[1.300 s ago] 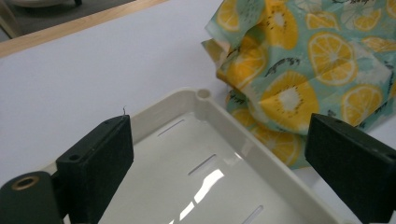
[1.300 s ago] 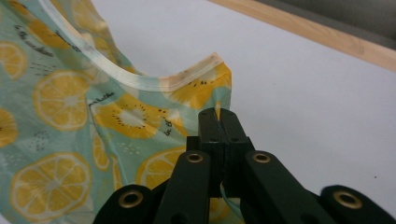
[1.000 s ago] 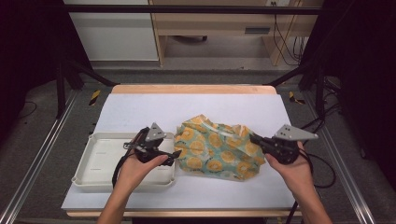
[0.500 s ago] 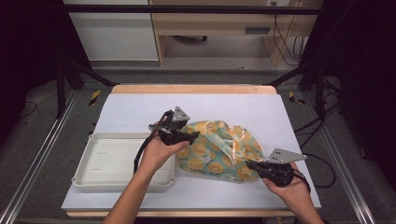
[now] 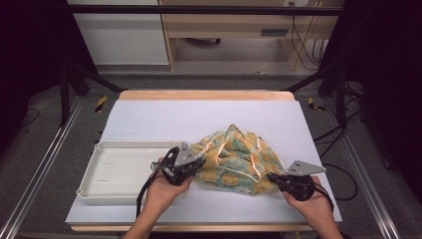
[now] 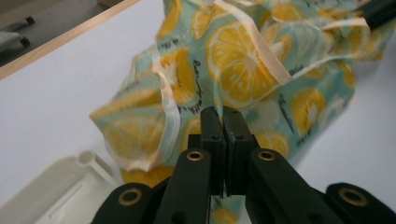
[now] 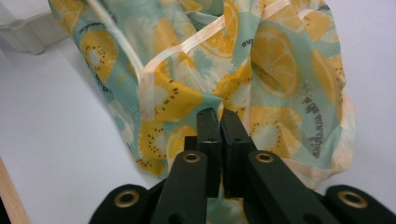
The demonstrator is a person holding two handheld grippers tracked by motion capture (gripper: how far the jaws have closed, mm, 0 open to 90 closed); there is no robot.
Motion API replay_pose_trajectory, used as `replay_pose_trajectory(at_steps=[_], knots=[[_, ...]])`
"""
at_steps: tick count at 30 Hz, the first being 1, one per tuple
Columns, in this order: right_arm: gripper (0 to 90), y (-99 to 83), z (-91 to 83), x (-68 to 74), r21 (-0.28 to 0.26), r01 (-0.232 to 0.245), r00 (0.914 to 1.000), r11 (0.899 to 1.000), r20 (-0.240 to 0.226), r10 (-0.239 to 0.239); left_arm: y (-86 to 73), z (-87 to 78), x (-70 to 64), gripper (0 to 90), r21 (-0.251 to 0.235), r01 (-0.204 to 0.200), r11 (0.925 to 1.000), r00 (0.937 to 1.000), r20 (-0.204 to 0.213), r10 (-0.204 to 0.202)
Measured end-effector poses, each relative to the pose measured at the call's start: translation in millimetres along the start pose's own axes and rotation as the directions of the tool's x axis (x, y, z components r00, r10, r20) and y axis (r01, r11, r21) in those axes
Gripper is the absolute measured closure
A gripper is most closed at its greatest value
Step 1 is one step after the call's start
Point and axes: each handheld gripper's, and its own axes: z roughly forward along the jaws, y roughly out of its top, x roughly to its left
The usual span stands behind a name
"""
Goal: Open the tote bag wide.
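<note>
A teal cloth [image 5: 234, 159] printed with lemons and kiwis, edged in pale peach tape, lies bunched on the white table [image 5: 164, 119]. My left gripper [image 5: 198, 164] is shut on the cloth's left edge, beside the tray. In the left gripper view its jaws [image 6: 222, 116] press together with the cloth [image 6: 243, 60] pinched at their tips. My right gripper [image 5: 272, 178] is shut on the cloth's near right corner. In the right gripper view its jaws [image 7: 219, 119] are shut with the cloth [image 7: 280, 60] rising in folds beyond them. A hand holds each gripper.
A shallow white tray [image 5: 99, 169] sits at the near left of the table, just left of the cloth; its corner shows as tray [image 6: 56, 191]. A wooden strip [image 5: 199, 94] edges the table's far side. Metal rails [image 5: 45, 164] run along both sides.
The left gripper, which had reached over the cloth's far side, came back toward the person beside the tray. The right gripper stayed at the near right corner. The cloth is bunched higher.
</note>
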Motion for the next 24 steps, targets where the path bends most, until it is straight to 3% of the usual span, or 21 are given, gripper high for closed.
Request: replay_pose_trajectory(at_steps=[1,2,3,4,5,6,7,9,10,11,13,17,20,21,23,24], knots=[[79.6,2.9,-1.7,1.0,-0.017,-0.002,1.0000,1.000,0.005,0.002,-7.0,-1.2,-4.2,88.7,-0.002,-0.010,1.0000,0.9999,-0.011,0.010],[79.6,2.9,-1.7,1.0,-0.017,-0.002,1.0000,1.000,0.005,0.002,-12.1,-1.5,-5.7,88.7,-0.008,-0.006,0.9999,0.9999,-0.014,0.006],[64.3,8.3,-5.7,1.3,-0.039,-0.030,0.9995,0.999,0.010,0.031,-18.2,-1.2,-4.5,89.0,0.011,-0.002,0.9999,1.0000,-0.001,0.002],[64.3,8.3,-5.7,1.3,-0.039,-0.030,0.9995,0.999,0.010,0.031,-18.2,-1.2,-4.5,89.1,0.011,-0.002,0.9999,1.0000,-0.001,0.002],[52.4,14.4,-10.4,1.3,-0.042,-0.048,0.9987,0.998,0.014,0.048,-21.4,-4.8,-0.3,89.3,0.005,0.007,1.0000,1.0000,-0.007,-0.006],[52.4,14.4,-10.4,1.3,-0.042,-0.048,0.9987,0.998,0.014,0.048,-21.4,-4.8,-0.3,89.5,0.005,0.007,1.0000,1.0000,-0.007,-0.006],[41.7,19.9,-16.7,1.0,-0.053,-0.043,0.9985,0.998,0.033,0.045,-23.2,-6.7,1.7,89.8,-0.007,0.028,0.9996,0.9996,-0.002,-0.028],[38.3,23.3,-19.9,0.3,-0.066,-0.048,0.9984,0.997,0.026,0.049,-26.7,-8.5,3.6,89.9,-0.011,0.044,0.9990,0.9990,-0.004,-0.044],[26.9,32.5,-24.6,-1.4,-0.097,-0.053,0.9983,0.994,0.018,0.055,-29.4,-7.8,3.4,90.0,-0.008,0.051,0.9986,0.9987,-0.002,-0.051],[26.9,32.5,-24.6,-1.4,-0.097,-0.053,0.9983,0.994,0.018,0.055,-29.4,-7.8,3.4,90.0,-0.008,0.051,0.9986,0.9987,-0.002,-0.051],[15.6,51.2,-25.6,-2.0,-0.131,-0.026,0.9994,0.991,0.019,0.028,-31.7,-3.8,0.1,90.0,0.004,0.050,0.9987,0.9987,0.008,-0.050],[11.3,68.7,-20.0,-0.9,-0.146,-0.002,1.0000,0.989,-0.002,0.002,-33.5,-0.6,-4.1,90.0,0.013,0.048,0.9987,0.9988,0.009,-0.048],[14.2,87.3,1.6,0.6,-0.103,0.018,0.9994,0.994,-0.027,-0.021,-32.7,-0.1,-7.3,90.0,0.014,0.042,0.9990,0.9991,-0.003,-0.042],[19.7,97.6,20.0,0.1,-0.069,0.028,0.9993,0.997,-0.022,-0.030,-32.5,-0.5,-7.6,90.0,0.011,0.047,0.9988,0.9989,-0.001,-0.047],[22.6,106.0,41.0,-0.7,-0.017,0.027,0.9995,0.999,-0.016,-0.028,-31.8,-1.0,-7.1,90.0,0.007,0.049,0.9988,0.9988,0.009,-0.049],[22.6,106.0,41.0,-0.7,-0.017,0.027,0.9995,0.999,-0.016,-0.028,-31.8,-1.0,-7.1,90.0,0.007,0.049,0.9988,0.9988,0.009,-0.049]])
